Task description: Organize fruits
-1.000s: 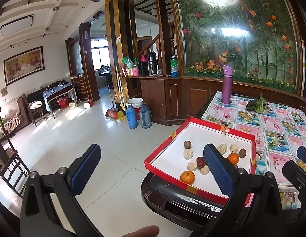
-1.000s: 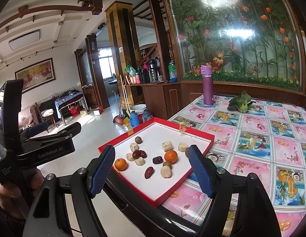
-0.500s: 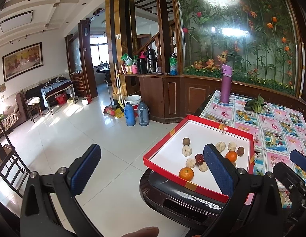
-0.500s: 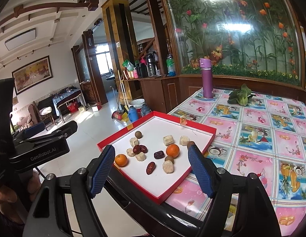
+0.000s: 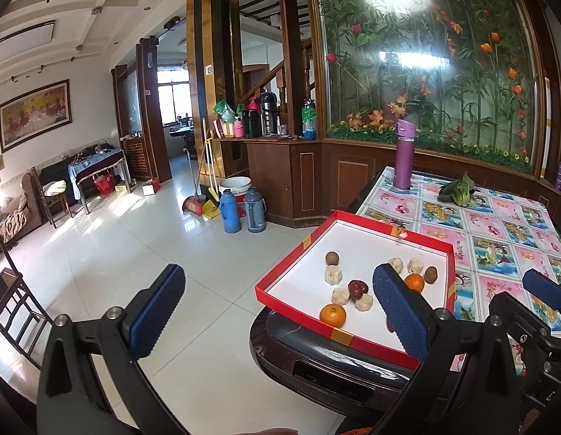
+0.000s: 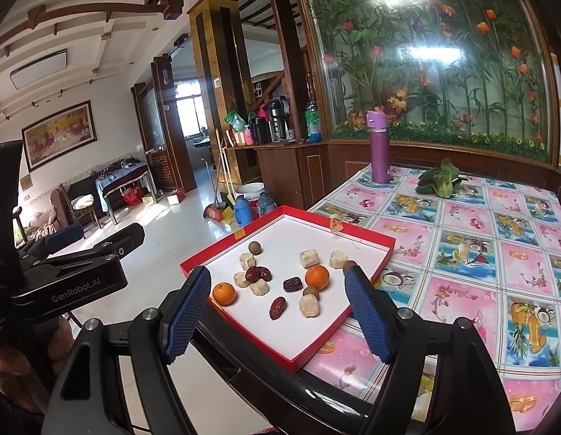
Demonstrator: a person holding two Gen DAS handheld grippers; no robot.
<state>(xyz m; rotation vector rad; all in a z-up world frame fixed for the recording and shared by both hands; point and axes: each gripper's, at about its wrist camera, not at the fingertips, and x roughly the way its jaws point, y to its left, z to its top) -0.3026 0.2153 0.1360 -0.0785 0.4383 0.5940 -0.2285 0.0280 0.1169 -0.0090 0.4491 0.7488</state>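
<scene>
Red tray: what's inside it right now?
In the red tray: two oranges, four red dates, pale peeled chunks and small brown round fruits. The right gripper's finger half hides one more.

Open air above fruit-crowded tray (image 6: 380,253)

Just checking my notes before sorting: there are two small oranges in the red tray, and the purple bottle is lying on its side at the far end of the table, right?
Not quite. The purple bottle stands upright, not on its side, as the right wrist view shows. The rest holds: two small oranges lie in the red tray, and the bottle is at the far end of the table.
</scene>
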